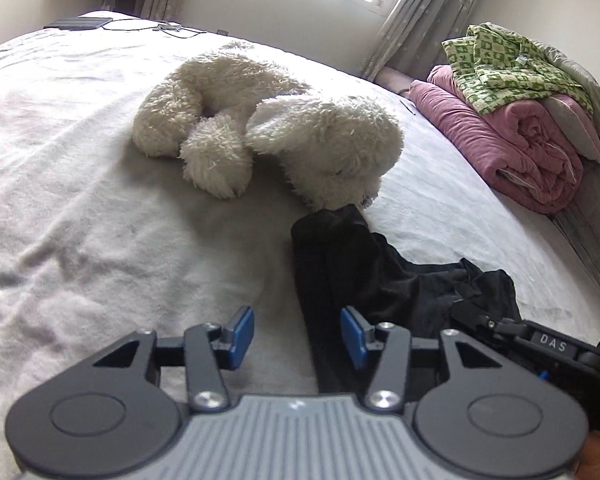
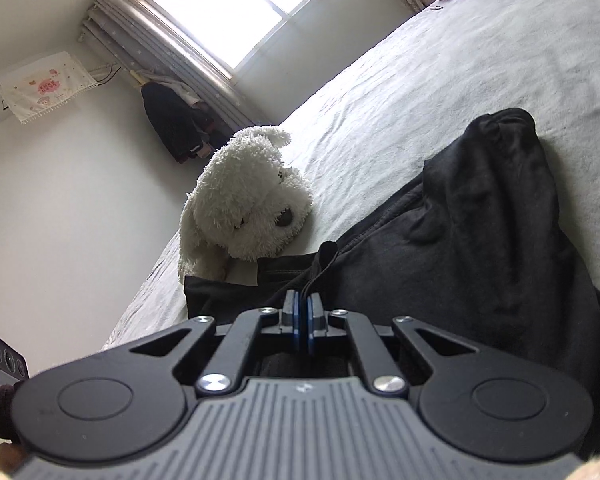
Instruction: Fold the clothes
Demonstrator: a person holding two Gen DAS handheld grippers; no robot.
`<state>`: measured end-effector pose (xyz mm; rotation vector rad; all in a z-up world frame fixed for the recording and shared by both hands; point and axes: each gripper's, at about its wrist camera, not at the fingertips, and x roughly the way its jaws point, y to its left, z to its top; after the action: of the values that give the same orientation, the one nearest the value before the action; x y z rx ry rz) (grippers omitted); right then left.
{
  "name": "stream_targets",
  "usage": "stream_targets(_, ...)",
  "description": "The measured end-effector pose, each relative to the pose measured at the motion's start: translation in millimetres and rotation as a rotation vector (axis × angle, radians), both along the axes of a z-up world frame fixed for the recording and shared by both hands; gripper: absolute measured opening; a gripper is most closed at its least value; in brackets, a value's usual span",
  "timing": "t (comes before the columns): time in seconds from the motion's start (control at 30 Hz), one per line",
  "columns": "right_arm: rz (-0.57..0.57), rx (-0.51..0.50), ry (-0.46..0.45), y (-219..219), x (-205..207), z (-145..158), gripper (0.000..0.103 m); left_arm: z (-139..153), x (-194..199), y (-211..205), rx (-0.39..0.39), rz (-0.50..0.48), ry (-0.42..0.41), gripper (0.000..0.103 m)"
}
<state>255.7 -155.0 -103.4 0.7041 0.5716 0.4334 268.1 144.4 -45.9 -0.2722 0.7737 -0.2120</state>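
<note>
A black garment (image 1: 340, 264) lies crumpled on the pale bed sheet (image 1: 100, 200), one long part reaching toward a white plush dog. My left gripper (image 1: 298, 334) hovers low over its near end. The jaws stand open, with the right blue pad (image 1: 354, 338) over the fabric's edge and the left pad over bare sheet; neither presses cloth. In the right wrist view the black garment (image 2: 480, 240) fills the right half. My right gripper (image 2: 303, 312) is shut, with a thin fold of the fabric running in between its pads. Its tip (image 1: 466, 312) also shows buried in the cloth.
A white plush dog (image 1: 268, 128) lies on the bed just beyond the garment, touching its far end. A folded pink quilt (image 1: 520, 140) topped with green patterned clothing (image 1: 508, 64) sits at the right edge. A tablet (image 1: 78, 23) and cable lie far back.
</note>
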Motion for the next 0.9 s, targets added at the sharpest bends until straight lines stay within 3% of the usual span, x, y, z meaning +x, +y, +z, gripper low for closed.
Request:
stream_targets(0.1,-0.001,0.029,-0.011,-2,0,-2,0.006,-5,14,0,0.005,0.002,0.003,0.059)
stream_targets(0.27,0.011,0.053,-0.017,-4,-1,-1,0.006,-11,39,5,-0.050,0.058,0.006,0.059)
stream_targets(0.4,0.013,0.069,-0.008,-6,-2,-2,0.006,-10,44,-9,0.002,0.063,-0.001,0.057)
stream_targets(0.43,0.014,0.065,-0.010,-6,-3,-1,0.006,-10,43,-15,0.040,0.062,-0.010,0.055)
stream_targets(0.5,0.014,0.056,-0.013,-5,-5,-1,0.006,-10,42,-27,0.118,0.061,-0.028,0.039)
stream_targets(0.57,0.015,0.047,-0.019,-4,-7,0,0.006,-11,39,-38,0.183,0.046,-0.043,0.000)
stream_targets(0.67,0.026,0.038,-0.040,-3,-10,7,0.006,-8,32,-44,0.224,0.082,-0.072,0.000)
stream_targets(0.8,0.024,0.056,-0.086,-5,-13,18,0.005,-7,29,-36,0.212,0.148,-0.056,0.000)
stream_targets(0.9,0.002,0.007,-0.027,0,-7,10,0.005,-13,29,-38,0.243,0.134,-0.049,0.001)
